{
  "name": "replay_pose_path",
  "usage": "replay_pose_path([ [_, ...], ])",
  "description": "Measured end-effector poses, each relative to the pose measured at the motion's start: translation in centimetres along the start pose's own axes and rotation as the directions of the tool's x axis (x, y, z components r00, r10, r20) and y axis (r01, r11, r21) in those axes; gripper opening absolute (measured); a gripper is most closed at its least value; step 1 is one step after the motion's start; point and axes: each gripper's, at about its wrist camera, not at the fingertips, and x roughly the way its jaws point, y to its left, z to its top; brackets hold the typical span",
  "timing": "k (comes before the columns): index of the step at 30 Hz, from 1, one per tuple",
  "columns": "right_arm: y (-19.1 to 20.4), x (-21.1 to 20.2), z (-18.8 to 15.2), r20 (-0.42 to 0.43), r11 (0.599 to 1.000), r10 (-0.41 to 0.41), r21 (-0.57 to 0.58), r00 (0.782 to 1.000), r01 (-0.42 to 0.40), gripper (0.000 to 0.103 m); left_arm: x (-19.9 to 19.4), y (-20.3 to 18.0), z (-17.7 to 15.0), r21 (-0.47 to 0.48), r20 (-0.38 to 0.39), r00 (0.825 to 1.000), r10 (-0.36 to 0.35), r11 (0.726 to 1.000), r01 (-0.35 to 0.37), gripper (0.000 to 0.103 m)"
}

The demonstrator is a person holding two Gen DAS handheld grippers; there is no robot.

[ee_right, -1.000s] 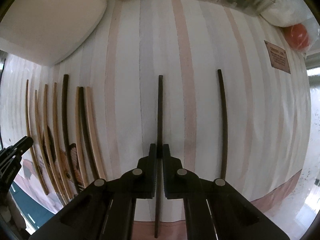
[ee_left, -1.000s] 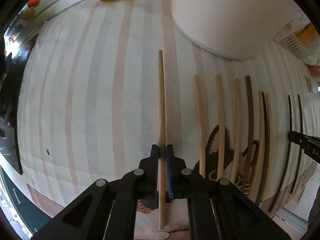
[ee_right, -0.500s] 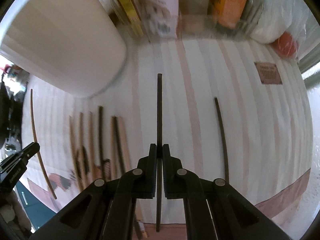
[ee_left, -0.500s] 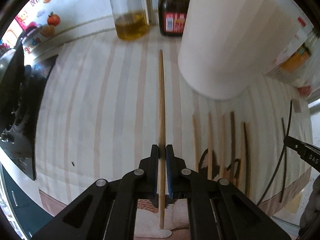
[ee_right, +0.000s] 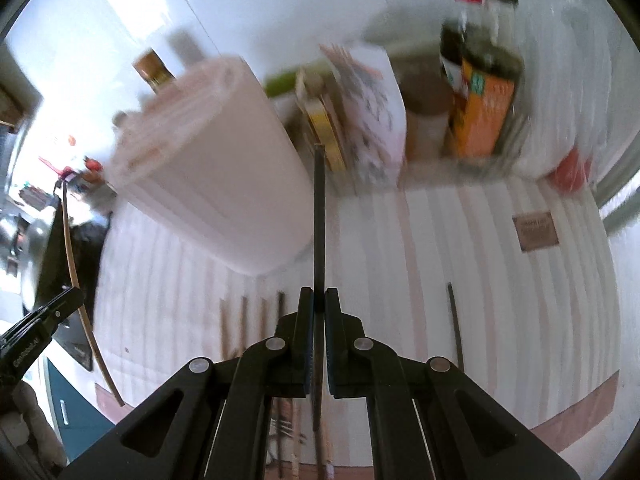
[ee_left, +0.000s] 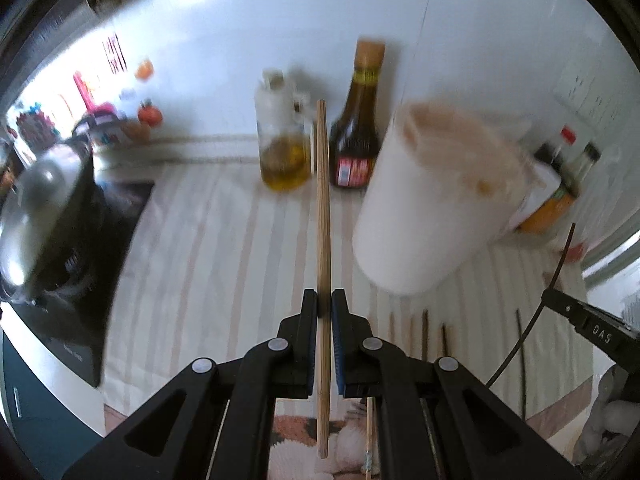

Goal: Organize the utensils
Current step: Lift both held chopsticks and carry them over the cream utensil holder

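Observation:
My left gripper (ee_left: 324, 300) is shut on a light wooden chopstick (ee_left: 322, 216) and holds it high above the striped cloth, pointing forward. My right gripper (ee_right: 315, 298) is shut on a dark chopstick (ee_right: 319, 216), also lifted. A tall white container (ee_left: 432, 208) stands ahead to the right in the left wrist view, and ahead to the left in the right wrist view (ee_right: 212, 176). Several chopsticks (ee_right: 252, 316) lie in a row on the cloth below it. One dark chopstick (ee_right: 455, 324) lies alone at the right.
An oil bottle (ee_left: 282, 148) and a dark sauce bottle (ee_left: 358, 132) stand by the back wall. A pot on a stove (ee_left: 44, 208) is at the left. Boxes and bottles (ee_right: 476, 108) crowd the back right. The striped cloth (ee_left: 216, 264) covers the counter.
Both grippers have risen and tilted up with their chopsticks. The view now takes in the container's top, the bottles and the back wall. The chopsticks on the cloth look smaller.

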Motion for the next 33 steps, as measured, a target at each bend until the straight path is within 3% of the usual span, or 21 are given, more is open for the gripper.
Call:
replay_pose_path([
  [11,4.1,-5.9,5.3,0.150,0.996,0.016,-0.094,0.989,-0.001,0.005,-4.4,-1.9,4.8,0.026,0.151,0.988,-0.018,1.000,0.014,0.005],
  [23,6.8,-10.4,9.9,0.289,0.983,-0.032,-0.165,0.957,0.082,0.005,-5.8,-4.4,9.6,0.053,0.229,0.973,-0.029,0.998,0.018,0.004],
  [33,7.6,-12.6,13.5,0.374,0.984,-0.025,-0.157,0.927,0.090,0.005,-6.5,-6.4,13.1,0.058,0.306,0.952,0.020,0.998,-0.039,0.004],
])
